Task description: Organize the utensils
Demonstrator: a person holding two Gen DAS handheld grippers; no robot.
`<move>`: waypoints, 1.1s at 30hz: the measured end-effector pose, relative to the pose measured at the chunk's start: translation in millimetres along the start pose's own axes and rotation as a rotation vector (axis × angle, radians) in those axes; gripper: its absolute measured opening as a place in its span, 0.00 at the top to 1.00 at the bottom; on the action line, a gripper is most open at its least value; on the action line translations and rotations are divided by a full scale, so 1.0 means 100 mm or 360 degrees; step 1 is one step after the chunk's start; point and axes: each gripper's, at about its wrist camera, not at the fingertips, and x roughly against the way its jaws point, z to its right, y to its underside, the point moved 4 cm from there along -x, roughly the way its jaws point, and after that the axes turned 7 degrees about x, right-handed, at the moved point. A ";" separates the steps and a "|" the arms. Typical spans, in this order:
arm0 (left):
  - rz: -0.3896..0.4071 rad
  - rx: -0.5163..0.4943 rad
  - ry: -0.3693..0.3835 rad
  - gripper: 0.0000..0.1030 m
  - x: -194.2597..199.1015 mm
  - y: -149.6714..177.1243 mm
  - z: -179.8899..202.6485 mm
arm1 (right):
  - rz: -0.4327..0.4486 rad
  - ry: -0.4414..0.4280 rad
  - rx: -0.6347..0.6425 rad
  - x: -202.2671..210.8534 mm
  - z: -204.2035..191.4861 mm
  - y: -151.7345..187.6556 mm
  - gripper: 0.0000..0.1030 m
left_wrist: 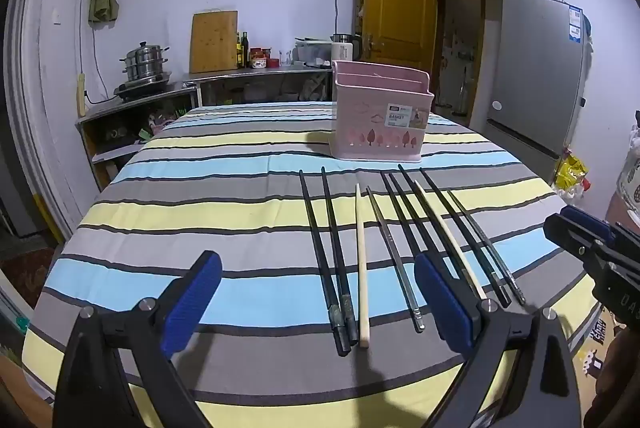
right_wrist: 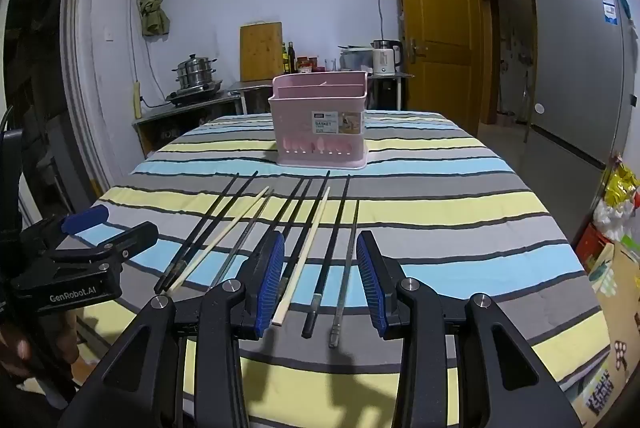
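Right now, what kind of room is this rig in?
Most likely a home kitchen-dining room. A stacked steamer pot sits on a cooktop at the back counter, a wooden cutting board leans on the wall, and a silver refrigerator stands by the door.

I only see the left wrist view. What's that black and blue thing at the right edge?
Observer: The right gripper. Its own view shows it open above the chopsticks, holding nothing.
Operator: Does my gripper carry any writing?
Observer: Yes, the left gripper reads GenRobot.AI on its side.
Operator: Who holds it?
Observer: A hand shows just below its body.
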 end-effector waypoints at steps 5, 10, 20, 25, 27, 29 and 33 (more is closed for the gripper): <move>-0.0015 -0.0012 -0.0011 0.04 -0.04 0.00 0.01 | -0.0007 -0.0005 -0.0008 -0.02 -0.01 0.00 0.62; 0.0002 0.0010 0.0007 0.04 0.01 -0.03 0.02 | 0.0012 0.0004 0.0007 0.04 -0.04 -0.02 0.62; 0.0013 -0.0001 0.0009 0.04 0.02 -0.02 0.01 | 0.0018 0.0007 0.0013 0.04 -0.05 -0.02 0.62; 0.0018 -0.0004 0.0012 0.04 0.04 -0.02 0.03 | 0.0019 0.0005 0.0015 0.06 -0.05 -0.01 0.62; 0.0018 -0.0004 0.0011 0.04 0.04 -0.02 0.03 | 0.0020 0.0006 0.0016 0.06 -0.06 -0.01 0.62; 0.0018 -0.0003 0.0012 0.04 0.04 -0.02 0.03 | 0.0019 0.0005 0.0015 0.05 -0.05 -0.01 0.62; 0.0019 -0.0004 0.0014 0.04 0.04 -0.02 0.02 | 0.0020 0.0004 0.0015 0.06 -0.05 -0.01 0.62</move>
